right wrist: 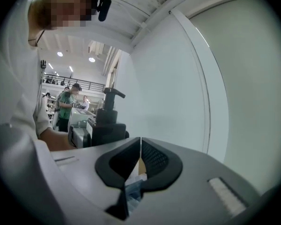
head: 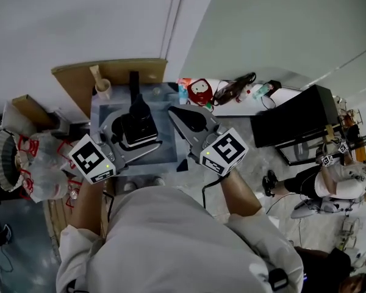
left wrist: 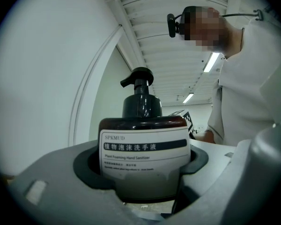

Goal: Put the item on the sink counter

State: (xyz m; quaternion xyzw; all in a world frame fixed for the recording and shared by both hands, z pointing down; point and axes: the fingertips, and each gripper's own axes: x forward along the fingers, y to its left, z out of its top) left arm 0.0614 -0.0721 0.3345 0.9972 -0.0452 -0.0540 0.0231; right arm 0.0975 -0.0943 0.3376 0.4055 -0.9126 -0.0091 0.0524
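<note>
Wall: ahead of you stands a plain white wall (head: 79, 17), parted by a pale upright strip (head: 174, 17).
Board: a brown wooden board (head: 119, 71) sits at that wall's foot.
Floor: to your right you have grey speckled floor (head: 262, 157).
Furniture: a black box (head: 296, 122) stands on that floor, to your right.
Left side: you have a cardboard box (head: 29, 112) and a white bag with red print (head: 43, 157).
Ceiling: above you run ribbed white panels (left wrist: 168, 36).
Light: long ceiling lamps (left wrist: 210, 62) are lit; round lamps (right wrist: 60, 54) glow in the far hall.
Far hall: a railing (right wrist: 79, 82) lines an upper level, with people (right wrist: 65, 104) standing below it.
</note>
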